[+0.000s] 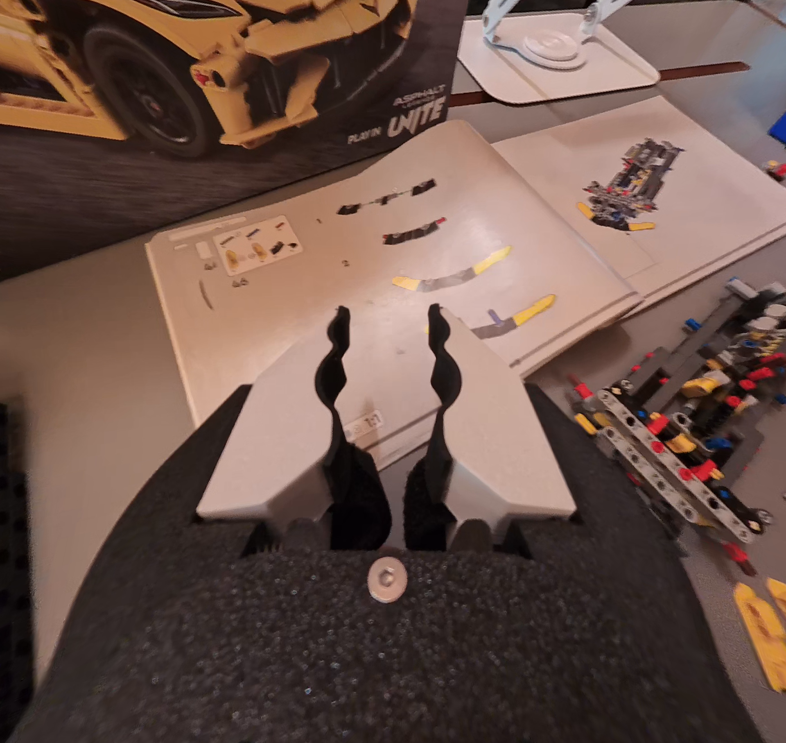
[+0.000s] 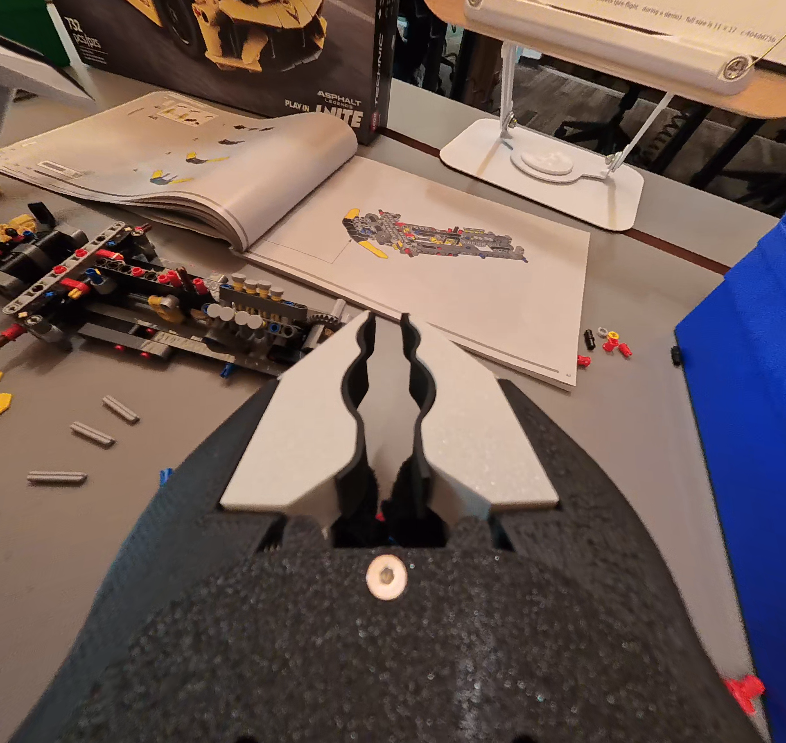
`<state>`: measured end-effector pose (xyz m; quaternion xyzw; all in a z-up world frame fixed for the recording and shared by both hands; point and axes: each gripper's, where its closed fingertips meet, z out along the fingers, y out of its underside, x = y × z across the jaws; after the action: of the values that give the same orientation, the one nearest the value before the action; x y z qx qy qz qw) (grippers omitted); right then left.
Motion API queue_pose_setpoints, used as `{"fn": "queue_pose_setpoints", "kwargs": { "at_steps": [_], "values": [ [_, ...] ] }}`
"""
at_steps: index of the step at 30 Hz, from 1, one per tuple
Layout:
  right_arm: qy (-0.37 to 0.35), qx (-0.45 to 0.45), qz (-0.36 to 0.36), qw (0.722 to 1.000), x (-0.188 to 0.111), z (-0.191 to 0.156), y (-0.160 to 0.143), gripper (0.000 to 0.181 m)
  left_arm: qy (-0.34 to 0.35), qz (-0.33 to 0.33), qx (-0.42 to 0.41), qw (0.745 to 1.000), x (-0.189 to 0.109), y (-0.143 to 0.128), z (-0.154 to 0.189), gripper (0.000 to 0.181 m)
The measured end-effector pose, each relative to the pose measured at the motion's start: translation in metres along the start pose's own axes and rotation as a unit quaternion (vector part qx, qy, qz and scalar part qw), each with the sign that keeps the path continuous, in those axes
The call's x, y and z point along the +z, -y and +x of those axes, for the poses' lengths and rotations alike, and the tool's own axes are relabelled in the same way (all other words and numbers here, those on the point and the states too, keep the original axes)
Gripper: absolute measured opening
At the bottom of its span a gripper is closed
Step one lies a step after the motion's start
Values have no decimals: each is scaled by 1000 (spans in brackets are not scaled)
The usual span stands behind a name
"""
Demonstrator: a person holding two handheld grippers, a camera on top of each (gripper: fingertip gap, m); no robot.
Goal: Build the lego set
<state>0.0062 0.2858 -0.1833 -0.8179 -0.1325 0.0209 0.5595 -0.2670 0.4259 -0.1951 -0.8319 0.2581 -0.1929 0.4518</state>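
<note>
Your left gripper (image 1: pixel 388 312) hangs over the open instruction book (image 1: pixel 383 254), and its jaws are apart with nothing between them. Your right gripper (image 2: pixel 388 319) is up over the grey table (image 2: pixel 106 552), and its jaws are a little apart and hold nothing too.

The half-built lego car frame (image 2: pixel 140 301) lies on the table, just left of your right gripper and beside the book. Three small grey pins (image 2: pixel 91 434) lie near it, apart from each other. A few tiny red and black bits (image 2: pixel 612 343) sit by the book's right page.

The set's box (image 2: pixel 221 20) stands behind the book. A white stand (image 2: pixel 548 178) sits to its right. A blue bin (image 2: pixel 740 424) is at your far right.
</note>
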Motion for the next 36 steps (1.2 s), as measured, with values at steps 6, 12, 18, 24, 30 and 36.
{"fn": "queue_pose_setpoints", "kwargs": {
  "at_steps": [6, 12, 18, 24, 30, 36],
  "values": [
    [11, 12, 16, 1000, -6, -6, 7, 10, 48, 33, 0, 998, -8, 19, -35, 31],
    [35, 11, 15, 999, -14, -21, 1, 9, 1, 7, 42, 999, -59, 14, -38, 40],
    [35, -4, 14, 999, -20, -28, 1, 9, -48, -66, 62, 995, -141, -38, -18, 39],
    [41, -21, 2, 999, -19, -36, -3, 9, -51, -168, 66, 982, -189, -116, -10, 38],
    [35, -48, -9, 998, -16, -39, -7, 8, -3, -186, 28, 982, -198, -144, -14, 38],
    [31, -51, -12, 998, -16, -39, -8, 8, 75, -205, -7, 976, -215, -159, -59, 37]
  ]
}}
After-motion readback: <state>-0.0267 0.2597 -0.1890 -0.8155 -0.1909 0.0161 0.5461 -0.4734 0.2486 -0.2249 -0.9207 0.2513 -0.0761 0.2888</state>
